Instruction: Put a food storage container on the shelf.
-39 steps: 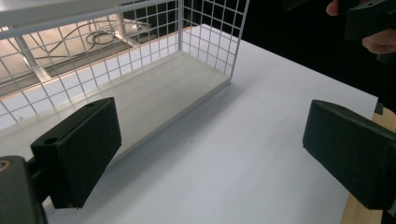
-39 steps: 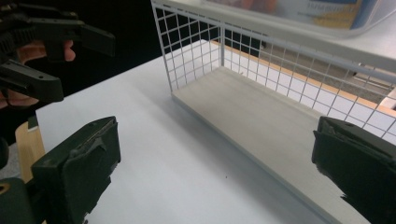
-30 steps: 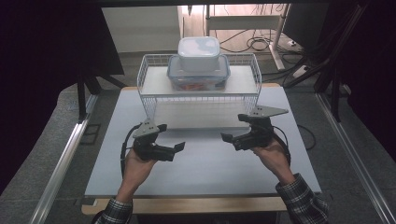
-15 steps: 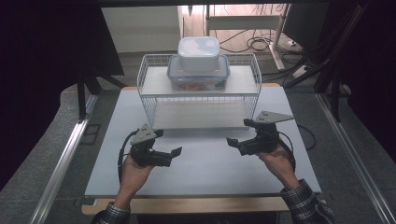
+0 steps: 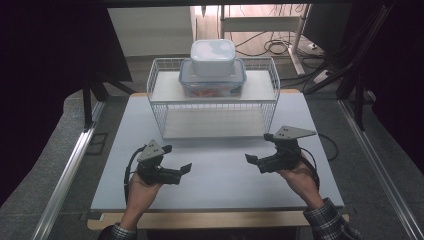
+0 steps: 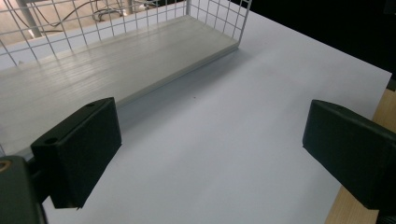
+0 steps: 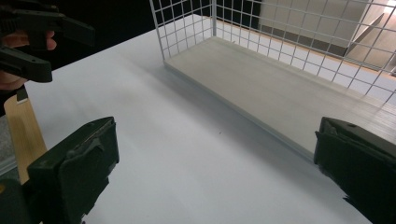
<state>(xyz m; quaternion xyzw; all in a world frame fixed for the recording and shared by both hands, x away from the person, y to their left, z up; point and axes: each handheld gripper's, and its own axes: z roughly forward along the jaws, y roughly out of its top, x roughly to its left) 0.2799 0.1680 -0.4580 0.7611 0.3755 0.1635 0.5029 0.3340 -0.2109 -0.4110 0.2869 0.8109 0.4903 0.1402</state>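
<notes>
While both hands rest low in the high view, the left gripper [image 5: 181, 172] sits at lower left and the right gripper [image 5: 254, 162] at lower right, their tips turned toward each other, well apart, over the white table [image 5: 220, 185]. Each gripper's own view shows its jaws spread wide with nothing between them. Above them, at frame centre, stands a white wire rack [image 5: 159, 107] with a pale lower shelf. On its top shelf sits a clear blue-rimmed container [image 5: 212, 85], perhaps holding something reddish, with a smaller white-lidded container [image 5: 213, 56] stacked on it.
</notes>
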